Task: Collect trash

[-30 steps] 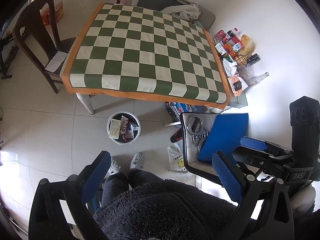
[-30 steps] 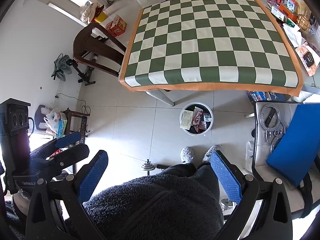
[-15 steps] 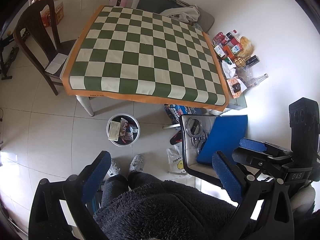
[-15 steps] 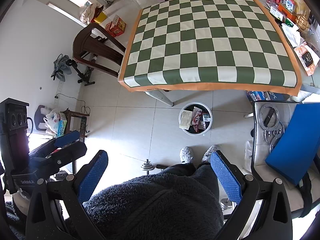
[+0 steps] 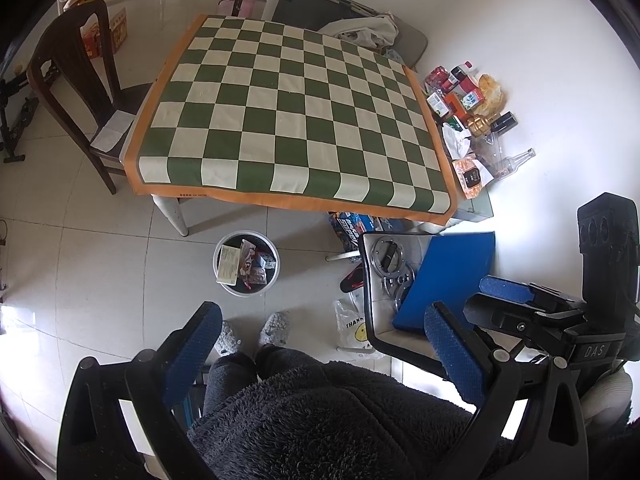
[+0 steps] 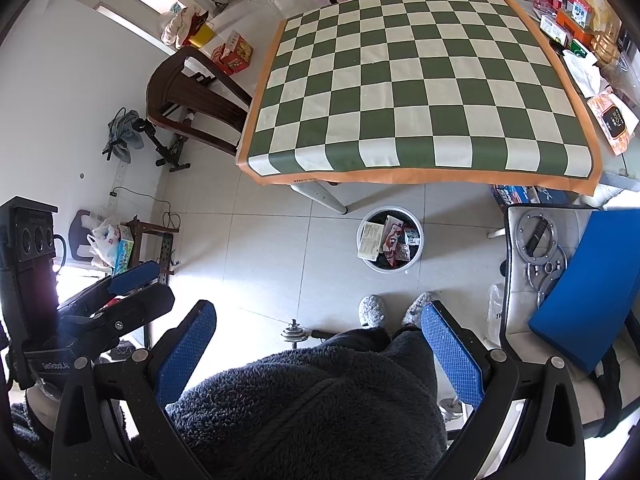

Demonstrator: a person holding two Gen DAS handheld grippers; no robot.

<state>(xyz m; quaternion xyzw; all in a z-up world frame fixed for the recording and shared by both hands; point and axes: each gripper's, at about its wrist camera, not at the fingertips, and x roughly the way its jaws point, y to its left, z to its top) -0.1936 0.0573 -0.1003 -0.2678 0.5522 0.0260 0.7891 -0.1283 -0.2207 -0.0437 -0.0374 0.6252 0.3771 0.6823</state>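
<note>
A white round trash bin [image 5: 246,266] stands on the tiled floor by the table's near leg, filled with wrappers and paper; it also shows in the right wrist view [image 6: 389,239]. The green-and-white checkered tablecloth [image 5: 296,120] covers the table [image 6: 420,80], bare of trash. My left gripper [image 5: 320,344] is open and empty, held high over my lap. My right gripper [image 6: 318,344] is open and empty too. Each gripper shows in the other's view, the right one at the right edge [image 5: 520,304], the left one at the left edge [image 6: 124,292].
A dark wooden chair [image 5: 76,92] stands left of the table. Groceries and bottles [image 5: 468,108] sit along the table's right side. A chair with a blue cushion [image 5: 448,280] and metal rings is at the right. A plastic bag [image 5: 352,328] lies on the floor.
Both cameras have risen and drifted back slightly, so table and bin sit a little lower and smaller in view. Both grippers stay open and empty.
</note>
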